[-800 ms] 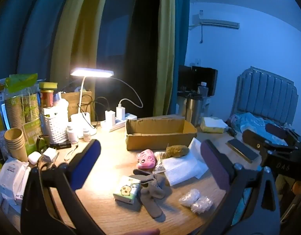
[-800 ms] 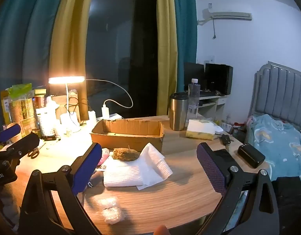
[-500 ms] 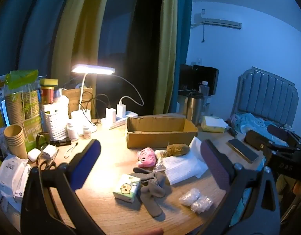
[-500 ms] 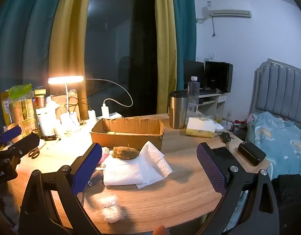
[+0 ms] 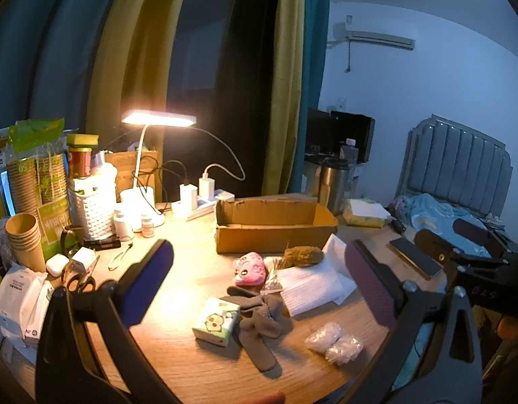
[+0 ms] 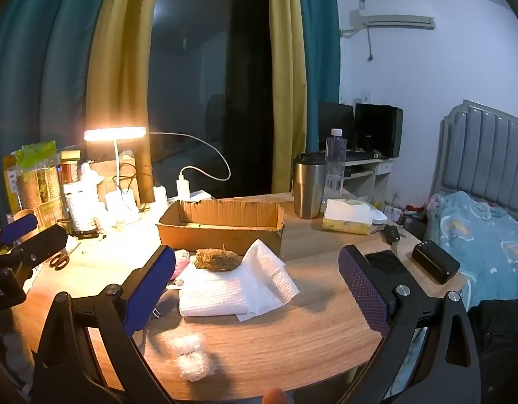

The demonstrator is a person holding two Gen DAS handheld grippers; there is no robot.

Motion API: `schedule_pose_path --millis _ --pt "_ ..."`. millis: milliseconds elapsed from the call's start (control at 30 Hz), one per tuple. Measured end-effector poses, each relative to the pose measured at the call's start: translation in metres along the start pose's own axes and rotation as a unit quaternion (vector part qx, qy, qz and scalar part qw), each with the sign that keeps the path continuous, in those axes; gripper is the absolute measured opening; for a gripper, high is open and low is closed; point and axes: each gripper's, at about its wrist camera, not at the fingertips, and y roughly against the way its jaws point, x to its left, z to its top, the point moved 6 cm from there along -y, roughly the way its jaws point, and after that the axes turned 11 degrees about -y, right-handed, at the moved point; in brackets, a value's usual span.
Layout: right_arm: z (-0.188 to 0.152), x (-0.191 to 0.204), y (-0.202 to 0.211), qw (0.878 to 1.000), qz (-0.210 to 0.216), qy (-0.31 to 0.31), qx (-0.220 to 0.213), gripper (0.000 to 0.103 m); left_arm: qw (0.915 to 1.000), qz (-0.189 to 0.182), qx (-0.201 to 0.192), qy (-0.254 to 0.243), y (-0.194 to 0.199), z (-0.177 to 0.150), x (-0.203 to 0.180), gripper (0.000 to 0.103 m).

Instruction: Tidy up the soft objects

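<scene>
Soft things lie on the round wooden table in front of an open cardboard box (image 5: 276, 225) (image 6: 222, 225): a grey glove (image 5: 259, 323), a pink plush (image 5: 249, 269), a brown fuzzy lump (image 5: 302, 256) (image 6: 218, 260), folded white cloths (image 5: 313, 286) (image 6: 232, 286), clear crinkly wraps (image 5: 333, 338) (image 6: 191, 353) and a small tissue pack (image 5: 217, 325). My left gripper (image 5: 259, 282) hovers open above the glove and pack, holding nothing. My right gripper (image 6: 257, 284) hangs open over the white cloths, empty.
A lit desk lamp (image 5: 158, 119), cables and chargers (image 5: 205, 188), a white basket (image 5: 92, 210), paper cups (image 5: 23, 239) and scissors (image 5: 78, 279) crowd the table's left. A steel tumbler (image 6: 308, 185), tissue box (image 6: 348, 215), phone and black case (image 6: 434, 266) sit right. A bed (image 6: 481, 235) stands beyond.
Both grippers stay open and nearly still; the views shift only slightly. Nothing on the table has moved.
</scene>
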Motion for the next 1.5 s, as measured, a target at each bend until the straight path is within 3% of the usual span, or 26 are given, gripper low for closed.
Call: schedule_pose_path --millis 1500 --pt "0.0001 0.0087 -0.0009 1.0 0.016 0.001 0.01 0.1 0.9998 -0.008 0.01 0.014 0.0016 0.0015 0.0052 0.102"
